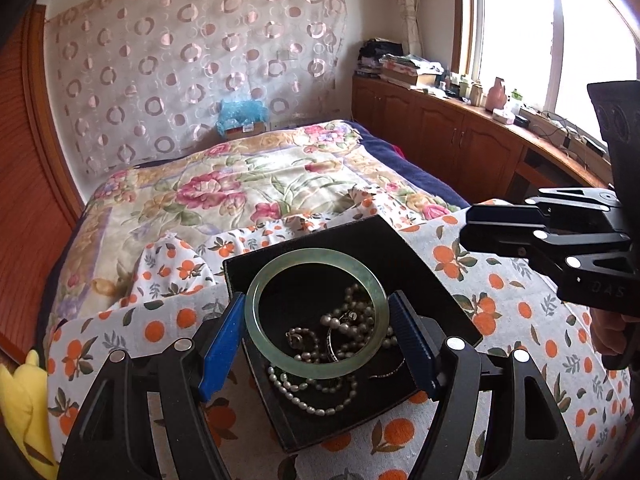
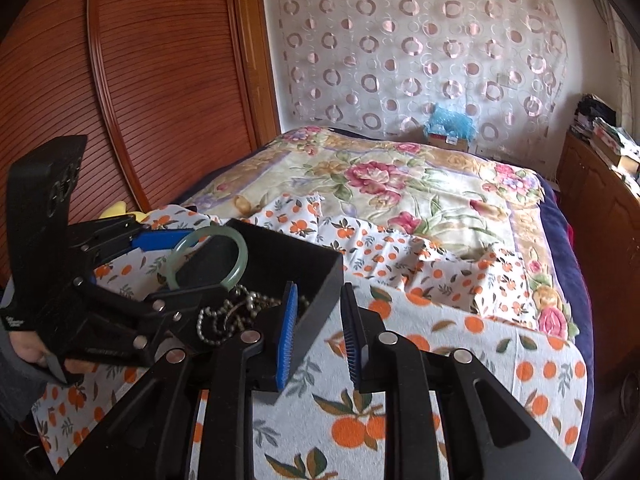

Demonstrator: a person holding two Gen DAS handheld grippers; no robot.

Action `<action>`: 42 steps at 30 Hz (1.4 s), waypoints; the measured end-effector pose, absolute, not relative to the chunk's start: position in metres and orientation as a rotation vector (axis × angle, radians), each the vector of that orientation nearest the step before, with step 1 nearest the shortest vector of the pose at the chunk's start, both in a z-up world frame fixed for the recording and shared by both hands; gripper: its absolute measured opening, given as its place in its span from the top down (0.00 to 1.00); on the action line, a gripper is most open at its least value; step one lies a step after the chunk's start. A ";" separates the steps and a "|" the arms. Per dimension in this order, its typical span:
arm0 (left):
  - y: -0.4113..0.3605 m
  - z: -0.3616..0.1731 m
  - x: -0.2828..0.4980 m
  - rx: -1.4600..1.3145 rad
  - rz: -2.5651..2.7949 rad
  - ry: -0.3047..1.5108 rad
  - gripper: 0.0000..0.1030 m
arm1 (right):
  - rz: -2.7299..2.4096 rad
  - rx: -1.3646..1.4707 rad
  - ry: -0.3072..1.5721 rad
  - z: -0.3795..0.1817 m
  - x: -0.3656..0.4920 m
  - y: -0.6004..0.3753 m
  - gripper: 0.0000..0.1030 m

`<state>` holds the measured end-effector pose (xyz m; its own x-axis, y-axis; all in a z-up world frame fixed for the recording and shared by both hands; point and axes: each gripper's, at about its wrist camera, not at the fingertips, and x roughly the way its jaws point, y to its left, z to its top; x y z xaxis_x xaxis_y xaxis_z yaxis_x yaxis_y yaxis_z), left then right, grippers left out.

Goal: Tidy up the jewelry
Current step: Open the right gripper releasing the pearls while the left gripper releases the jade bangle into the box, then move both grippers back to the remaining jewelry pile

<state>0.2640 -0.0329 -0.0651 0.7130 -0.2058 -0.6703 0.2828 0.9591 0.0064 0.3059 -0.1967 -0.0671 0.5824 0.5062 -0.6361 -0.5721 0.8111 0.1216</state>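
One green bangle (image 1: 316,312) was there, one black box (image 1: 420,276), and two claws — the left claw (image 1: 320,344) and the right claw (image 2: 320,336). Pearl strands (image 1: 312,392) lay tangled in the box — their number could not be told. One bed (image 1: 224,184), one orange-print cloth (image 2: 460,344).

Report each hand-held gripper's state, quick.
Left hand-held gripper: shut on the green bangle, above the black box.
Right hand-held gripper: open, holding nothing.

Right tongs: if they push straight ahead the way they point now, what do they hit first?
Probably the near wall of the black box: the right tongs straddle its corner, the left finger inside. Beyond lies the orange-print cloth. Depth is uncertain.
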 end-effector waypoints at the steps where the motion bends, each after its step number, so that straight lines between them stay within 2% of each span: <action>1: -0.034 -0.066 0.264 0.113 -0.272 0.731 0.33 | 0.628 -0.099 0.714 -0.069 0.304 -0.198 0.76; 14: -0.042 -0.058 0.252 0.114 -0.291 0.716 0.32 | 0.592 -0.097 0.707 -0.073 0.276 -0.212 0.76; 26: -0.031 -0.046 0.176 0.093 -0.292 0.674 0.32 | 0.591 -0.072 0.712 -0.079 0.210 -0.224 0.76; 42: -0.009 -0.069 0.091 0.031 -0.276 0.704 0.32 | 0.565 -0.060 0.745 -0.110 0.119 -0.225 0.76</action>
<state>0.0911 -0.0089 -0.0693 0.7277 -0.2399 -0.6426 0.2609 0.9632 -0.0642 0.1187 -0.2253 -0.1104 0.5940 0.4651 -0.6564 -0.5070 0.8499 0.1435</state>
